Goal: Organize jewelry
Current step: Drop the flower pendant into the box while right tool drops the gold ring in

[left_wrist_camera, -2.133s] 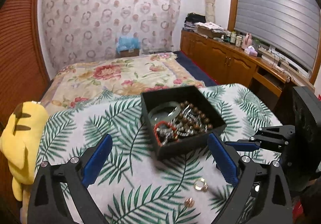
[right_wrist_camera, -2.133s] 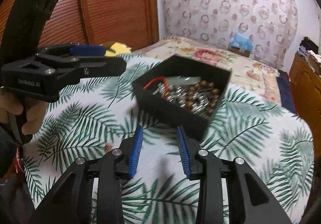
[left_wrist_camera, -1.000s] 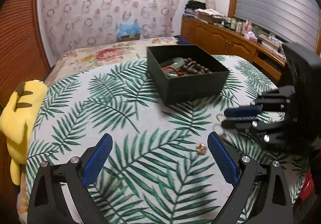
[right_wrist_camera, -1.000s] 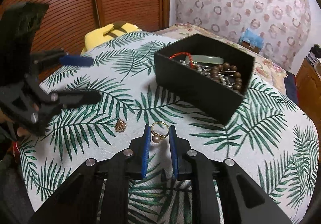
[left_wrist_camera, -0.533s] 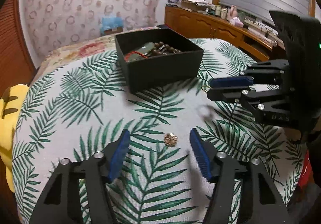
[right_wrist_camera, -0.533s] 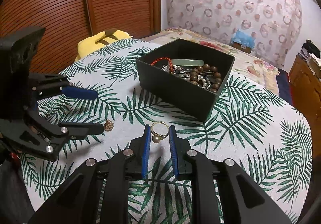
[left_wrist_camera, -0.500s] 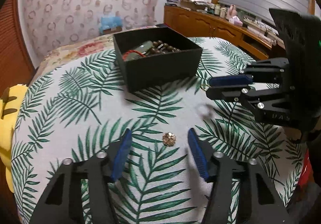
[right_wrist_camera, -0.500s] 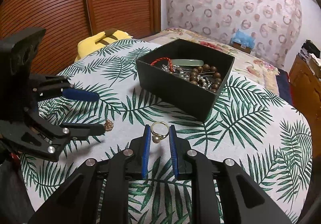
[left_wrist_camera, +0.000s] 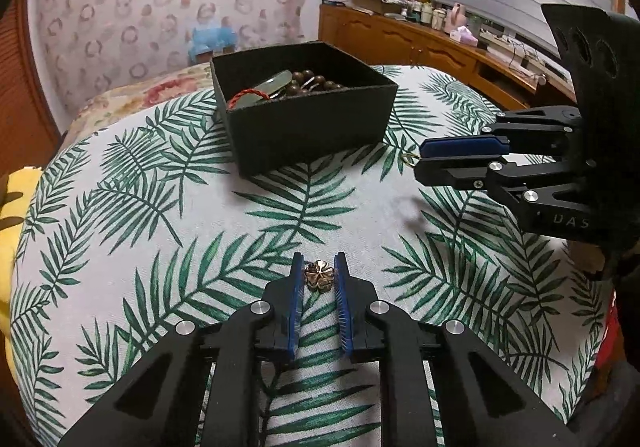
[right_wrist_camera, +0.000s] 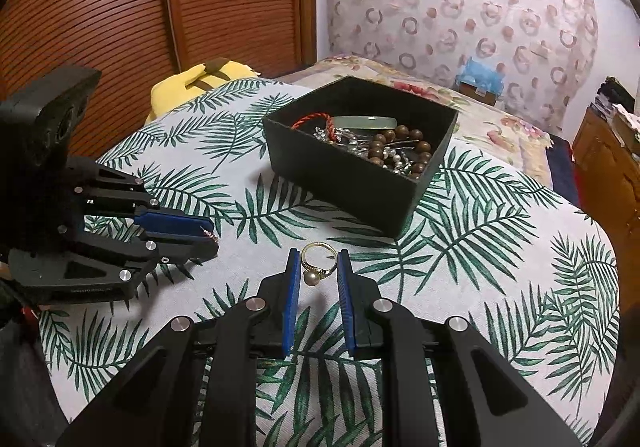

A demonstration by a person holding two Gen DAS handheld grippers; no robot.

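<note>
2 claws work low over the palm-leaf tabletop point(left_wrist_camera: 200, 231), each with a small gold piece between its blue pads. Nearest in the left wrist view, the left claw point(left_wrist_camera: 319, 271) is closing on a gold flower-shaped charm point(left_wrist_camera: 318, 276); the charm sits on the cloth right between the fingertips, and both pads look to be touching its sides. In the right wrist view, the right claw point(right_wrist_camera: 318, 267) grips a gold ring with a pearl point(right_wrist_camera: 316, 265), the band held at its sides by the 2 pads, the pearl hanging toward the camera, and the ring appears lifted just clear of the cloth.

From the right wrist view the left claw shows at the left edge, its fingers nearly together and low on the cloth. From the left wrist view the right claw reaches in from the right, its fingers stacked 1 above the other, with a sliver of gold at their tips.

Farther back, near the middle of the tabletop, stands a black open box point(right_wrist_camera: 352, 183) holding brown wooden beads point(right_wrist_camera: 400, 145), a red cord point(right_wrist_camera: 316, 119), a pale green bangle point(right_wrist_camera: 364, 123) and some silvery pieces in a tangle. Both claws are well short of the box. Beyond the tabletop's left edge lies a yellow plush toy point(right_wrist_camera: 200, 81), then a bed with a floral cover point(right_wrist_camera: 492, 127), and a patterned curtain point(right_wrist_camera: 460, 7) on the far wall.
</note>
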